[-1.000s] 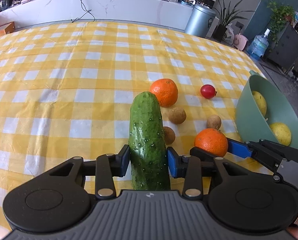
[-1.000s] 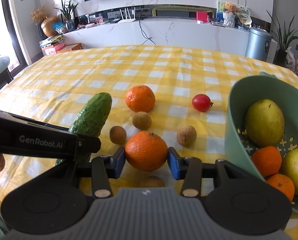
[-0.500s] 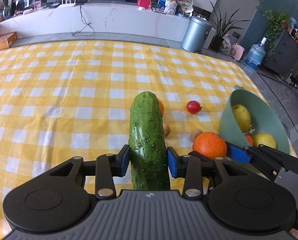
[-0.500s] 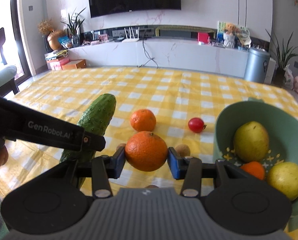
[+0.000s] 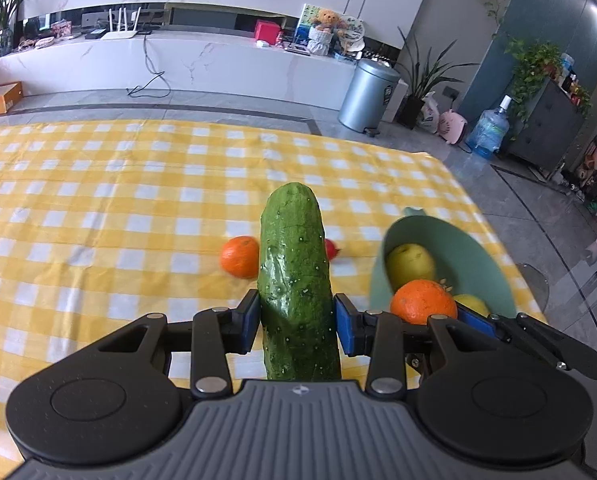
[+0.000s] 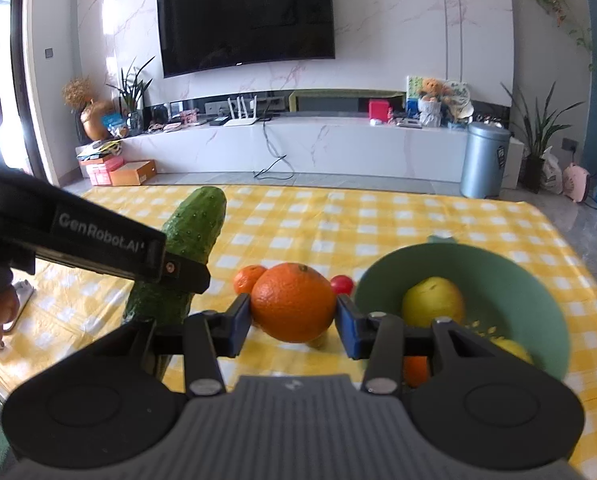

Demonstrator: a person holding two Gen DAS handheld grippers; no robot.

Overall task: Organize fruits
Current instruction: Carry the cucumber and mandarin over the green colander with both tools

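The left gripper (image 5: 295, 322) is clamped on a cucumber (image 5: 294, 280), its blue pads pressed against both sides of the lower half, so the cucumber juts forward and up above the table (image 5: 98, 208). From the right wrist camera the same cucumber (image 6: 192, 236) shows at the left, tilted, with the black body of the left gripper crossing in front of it.

The right gripper (image 6: 294, 320) is clamped on a large orange (image 6: 293, 302), which sits squarely between its blue pads and is lifted off the yellow checked tablecloth (image 6: 378, 216). In the left wrist view this orange (image 5: 423, 301) hangs just in front of the near rim of the green bowl (image 5: 458, 236).

The bowl (image 6: 498, 264) rests near the right edge of the table, tipped so that its inside faces the cameras. Inside it lie a yellow pear (image 6: 432, 302), another yellow fruit (image 6: 512, 350) lower down, and a small orange (image 6: 416, 370) partly hidden behind the right gripper's finger.

Farther back, toward the middle of the table, a smaller orange (image 5: 240, 257) and a small red fruit (image 6: 342, 284) lie on the cloth, left of the bowl and apart from it. A small brownish fruit (image 6: 318, 340) peeks out beneath the held orange.

Beyond the far edge of the table stand a white marble counter (image 6: 338, 144), a metal bin (image 6: 484, 160) and a wall-mounted television (image 6: 244, 16).
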